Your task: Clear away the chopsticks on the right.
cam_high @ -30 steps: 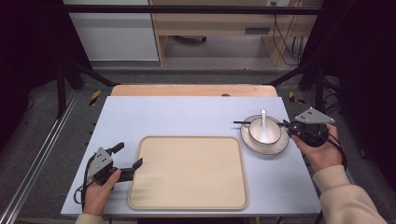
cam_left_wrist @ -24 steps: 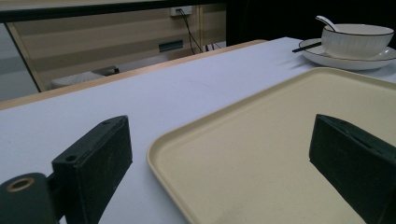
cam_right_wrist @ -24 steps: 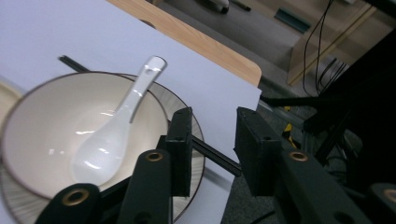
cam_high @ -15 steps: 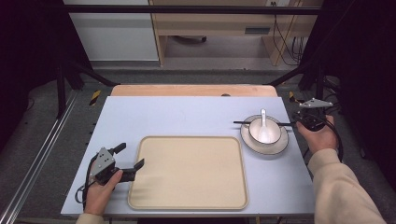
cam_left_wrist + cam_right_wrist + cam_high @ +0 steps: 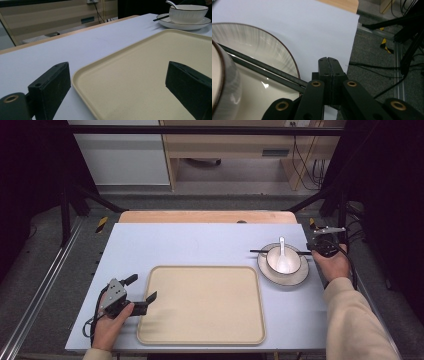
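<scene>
Across the pale table [image 5: 200,240] we are parking our left gripper [image 5: 141,293], jaws spread, astride the tray's [image 5: 200,305] left rim, probably steadying it, while our right gripper [image 5: 329,65], pressed together, is nosing beside the chopsticks [image 5: 260,251] at the right edge, seemingly gripping nothing.

My high view looks down over the table; my left gripper view sits low, sharing the bowl [image 5: 283,259] [image 5: 188,13] toward two o'clock.

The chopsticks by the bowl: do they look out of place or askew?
Slightly. The black chopsticks lie across the plate behind the bowl, one end jutting over the table. The right gripper is at the other end, jaws shut. Nothing looks spilled or damaged.
</scene>
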Motion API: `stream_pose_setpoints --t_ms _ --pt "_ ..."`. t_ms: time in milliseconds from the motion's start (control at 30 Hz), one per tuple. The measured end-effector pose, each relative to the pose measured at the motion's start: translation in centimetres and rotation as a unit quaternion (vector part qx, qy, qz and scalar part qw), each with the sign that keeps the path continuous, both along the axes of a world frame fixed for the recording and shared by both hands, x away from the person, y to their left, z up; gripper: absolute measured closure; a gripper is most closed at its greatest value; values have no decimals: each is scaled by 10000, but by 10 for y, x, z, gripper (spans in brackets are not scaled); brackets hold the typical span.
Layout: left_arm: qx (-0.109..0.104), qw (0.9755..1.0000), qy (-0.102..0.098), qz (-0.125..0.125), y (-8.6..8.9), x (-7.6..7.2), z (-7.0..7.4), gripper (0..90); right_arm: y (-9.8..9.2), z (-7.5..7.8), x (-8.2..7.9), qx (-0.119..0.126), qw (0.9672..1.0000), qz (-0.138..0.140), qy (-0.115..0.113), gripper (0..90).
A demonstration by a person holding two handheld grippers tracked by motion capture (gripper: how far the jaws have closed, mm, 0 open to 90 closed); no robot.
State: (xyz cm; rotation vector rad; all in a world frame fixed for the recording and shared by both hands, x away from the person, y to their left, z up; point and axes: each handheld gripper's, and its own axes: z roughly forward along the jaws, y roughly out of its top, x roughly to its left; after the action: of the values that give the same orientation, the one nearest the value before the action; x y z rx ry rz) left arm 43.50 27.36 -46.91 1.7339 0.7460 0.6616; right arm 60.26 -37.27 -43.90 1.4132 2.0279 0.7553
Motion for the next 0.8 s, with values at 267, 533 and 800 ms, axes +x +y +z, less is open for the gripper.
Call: stream_pose_setpoints --t_ms 267,533,800 --pt "31 10000 29 -6 0 0 0 61 1 -6 -4 -278 9984 162 455 889" --pt "75 9999 111 -29 -2 1 -2 62 6 -5 -31 -396 9966 117 717 880" --pt "108 9998 150 -48 -3 1 -2 64 4 7 -56 -322 9986 375 183 815"
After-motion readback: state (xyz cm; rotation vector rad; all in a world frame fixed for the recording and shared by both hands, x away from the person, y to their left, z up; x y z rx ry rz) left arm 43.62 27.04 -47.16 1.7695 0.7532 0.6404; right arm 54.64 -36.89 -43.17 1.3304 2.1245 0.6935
